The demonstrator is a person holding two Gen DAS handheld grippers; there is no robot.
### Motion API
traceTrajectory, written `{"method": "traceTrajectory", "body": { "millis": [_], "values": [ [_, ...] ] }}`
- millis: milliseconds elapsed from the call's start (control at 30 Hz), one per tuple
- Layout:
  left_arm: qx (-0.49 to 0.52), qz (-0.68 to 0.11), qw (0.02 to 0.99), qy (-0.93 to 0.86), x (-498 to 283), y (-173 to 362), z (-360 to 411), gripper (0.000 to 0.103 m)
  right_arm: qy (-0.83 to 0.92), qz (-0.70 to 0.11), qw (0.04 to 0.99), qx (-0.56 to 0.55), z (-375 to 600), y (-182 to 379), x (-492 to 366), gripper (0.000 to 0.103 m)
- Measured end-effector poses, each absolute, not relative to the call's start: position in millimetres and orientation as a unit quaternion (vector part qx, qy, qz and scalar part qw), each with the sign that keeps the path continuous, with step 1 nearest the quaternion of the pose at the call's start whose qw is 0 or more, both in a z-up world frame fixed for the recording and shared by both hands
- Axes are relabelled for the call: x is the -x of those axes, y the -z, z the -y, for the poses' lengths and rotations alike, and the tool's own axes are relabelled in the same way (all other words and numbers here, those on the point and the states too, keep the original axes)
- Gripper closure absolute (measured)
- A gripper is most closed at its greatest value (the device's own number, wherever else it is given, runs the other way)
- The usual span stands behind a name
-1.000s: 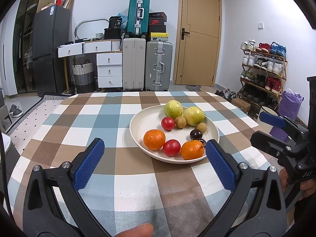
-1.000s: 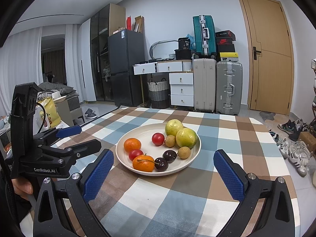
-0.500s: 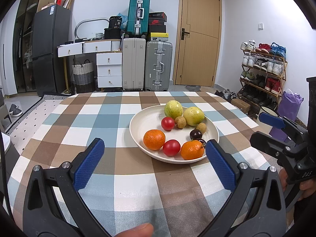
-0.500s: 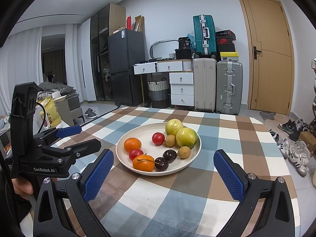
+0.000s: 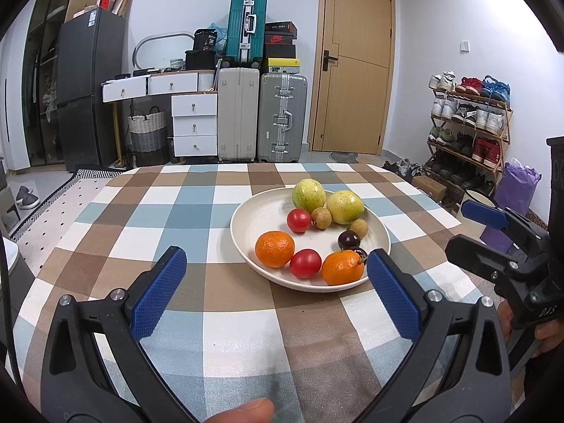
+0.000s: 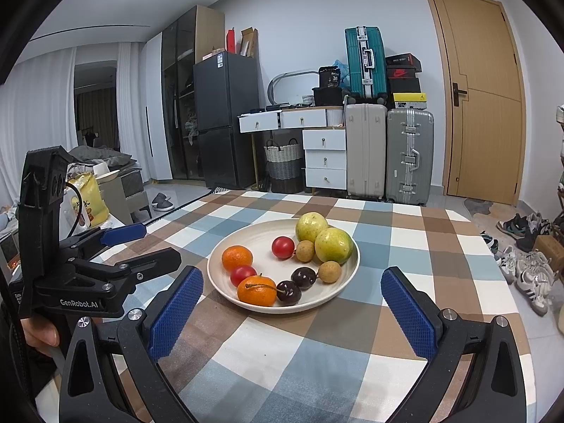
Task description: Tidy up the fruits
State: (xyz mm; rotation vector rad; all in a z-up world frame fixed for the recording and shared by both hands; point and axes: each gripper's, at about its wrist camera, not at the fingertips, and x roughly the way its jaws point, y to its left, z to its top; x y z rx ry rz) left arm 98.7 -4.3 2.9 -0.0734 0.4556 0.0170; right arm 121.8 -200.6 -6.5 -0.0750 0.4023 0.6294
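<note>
A cream plate (image 5: 246, 222) sits on the checked tablecloth (image 5: 148, 211), toward the far right part of the table as the left wrist camera sees it. It holds all the fruit: 2 yellow-green guavas (image 5: 309, 195) at the back, touching side by side, with a red tomato (image 5: 299, 220) and a small tan longan (image 5: 321, 218) just in front of them. A second longan (image 5: 358, 227) lies to the right, beside a dark cherry (image 5: 348, 240). Along the near rim lie an orange (image 5: 274, 249), a second tomato (image 5: 305, 263) and a second orange (image 5: 342, 269), with another cherry (image 6: 289, 293) next to that orange.

The left gripper (image 5: 276, 271) hovers above the cloth just short of the plate's near rim, its blue pads (image 5: 155, 296) spread wide and grasping nothing; a fingertip shows at the bottom edge of that view. The right gripper (image 6: 290, 292) also hangs over the near side of the table, released, its pads wide apart with the plate between them in its view. Each gripper appears in the other's view, held by a hand (image 6: 38, 333) at the table's edge.

Behind the table stand suitcases (image 5: 282, 116), white drawers (image 5: 194, 123), a dark fridge (image 5: 88, 88), a wooden door (image 5: 356, 60) and a shoe rack (image 5: 469, 123).
</note>
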Motion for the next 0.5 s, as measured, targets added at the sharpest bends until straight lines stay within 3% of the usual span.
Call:
{"method": "traceTrajectory", "body": {
  "millis": [500],
  "values": [
    [0.036, -0.226, 0.974, -0.008, -98.6, -3.0, 3.3, 0.001, -0.307, -0.196, 0.93, 0.037, 200.6, 6.5, -121.7, 0.0]
  ]
}}
